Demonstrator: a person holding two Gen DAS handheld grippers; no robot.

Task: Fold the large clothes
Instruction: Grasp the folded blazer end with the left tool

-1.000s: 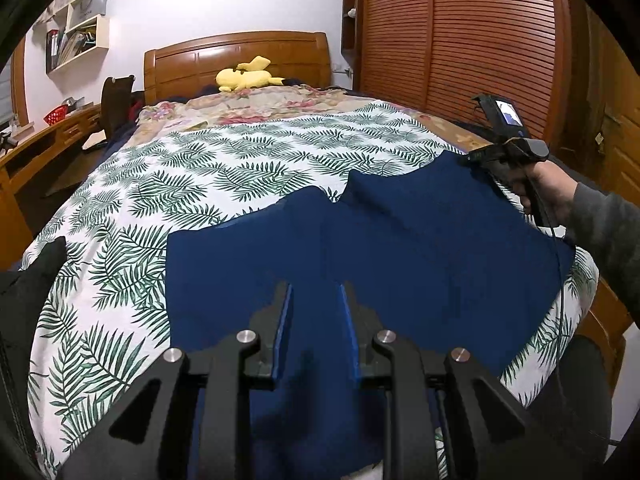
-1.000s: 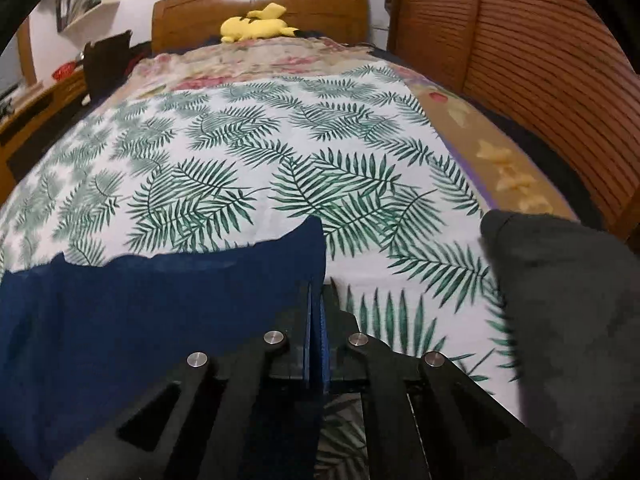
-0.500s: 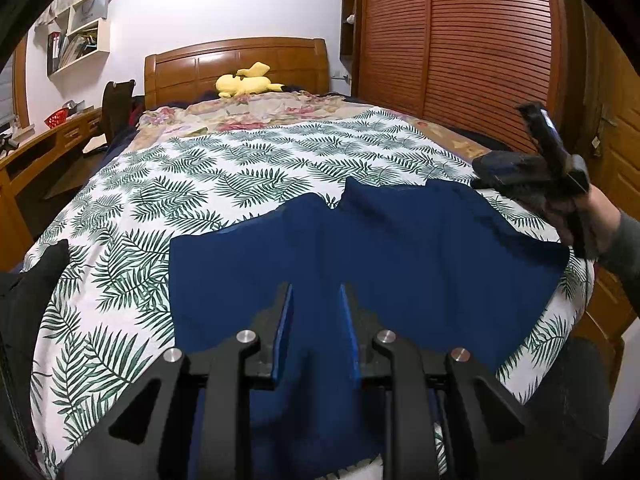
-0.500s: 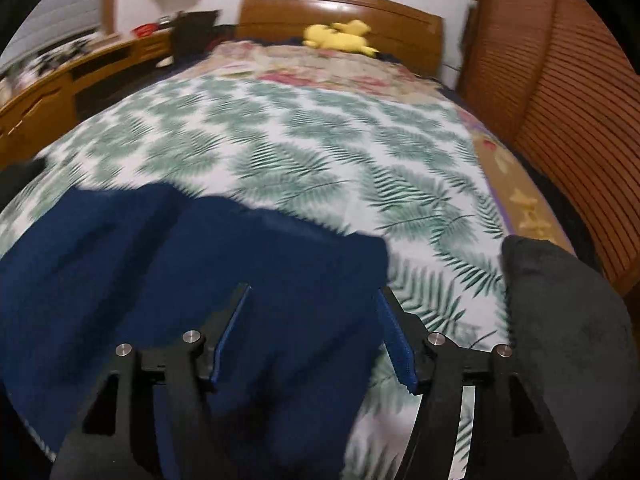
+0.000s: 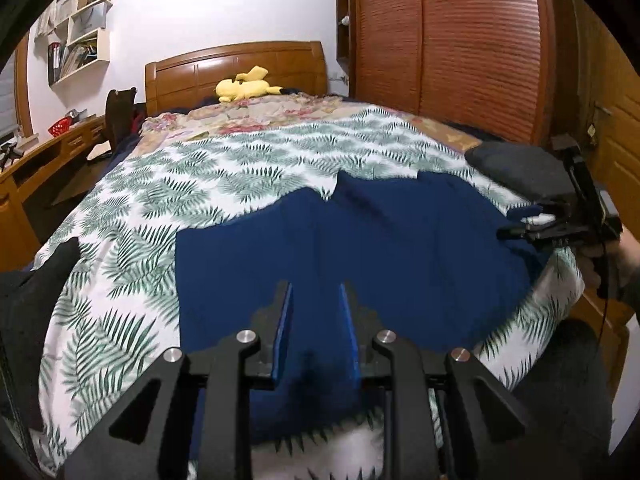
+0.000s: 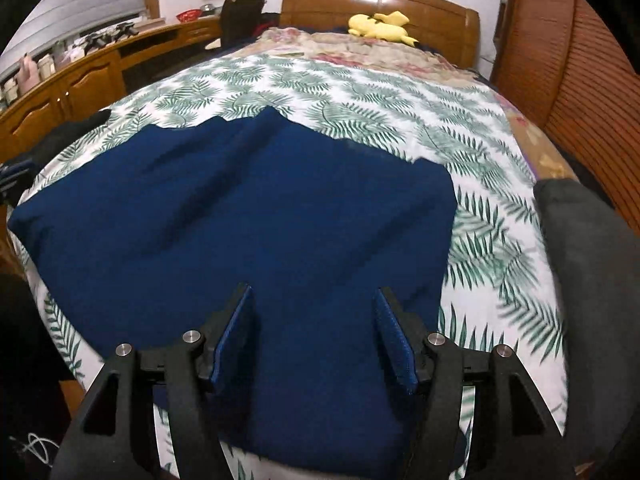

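Showing no readable writing, right claw [image 6: 314,332], earlier pinching navy garment [image 6: 240,216], gapes empty; left claw [image 5: 314,330] unchanged, narrowly parted, empty.

Home bedroom: bed [image 5: 248,184], wardrobe [image 5: 452,40].

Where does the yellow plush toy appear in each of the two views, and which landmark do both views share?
Left wrist view: the yellow plush toy lies upper centre, left of the middle, against the wooden headboard.
Right wrist view: it lies at the top, right of centre.
Shared landmark: the wooden headboard.
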